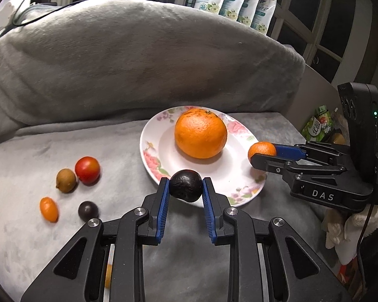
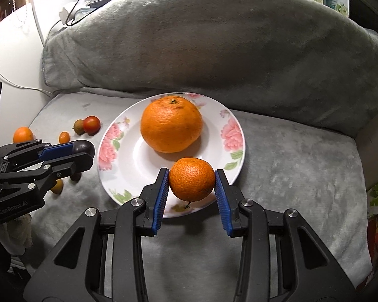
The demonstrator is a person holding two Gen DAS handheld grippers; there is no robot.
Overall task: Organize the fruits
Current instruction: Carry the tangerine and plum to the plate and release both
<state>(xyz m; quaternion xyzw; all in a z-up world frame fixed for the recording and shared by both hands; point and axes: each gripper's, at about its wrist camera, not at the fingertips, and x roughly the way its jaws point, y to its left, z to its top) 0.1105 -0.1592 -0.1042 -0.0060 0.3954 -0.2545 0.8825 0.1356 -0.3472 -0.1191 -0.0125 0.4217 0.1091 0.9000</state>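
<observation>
Left wrist view, loose fruit: a round red tomato point(image 1: 87, 170), a brown kiwi-like fruit point(image 1: 65, 180), an oval orange kumquat point(image 1: 49, 209) and a small dark purple fruit point(image 1: 88, 211) lie on the grey plush blanket point(image 1: 37, 151), well left of the plate.
Left claw point(image 1: 185, 185): clamped on a dark, wrinkled, round fruit point(image 1: 185, 185), held over the near rim of the white floral plate point(image 1: 148, 156).
Plate centre: a large orange point(image 1: 200, 133) fills the middle.
Right claw point(image 2: 192, 182): clamped on a small mandarin point(image 2: 192, 182) above the plate's near edge.
Doing it well: judged, lower each fruit into the bare white dish beside the large orange before letting go, so neither rolls off the rim.
Room: free dish left and front of the orange; both claws come in close together, so stagger them.
Edges: the grey cushion point(image 2: 214, 50) walls off the back.
</observation>
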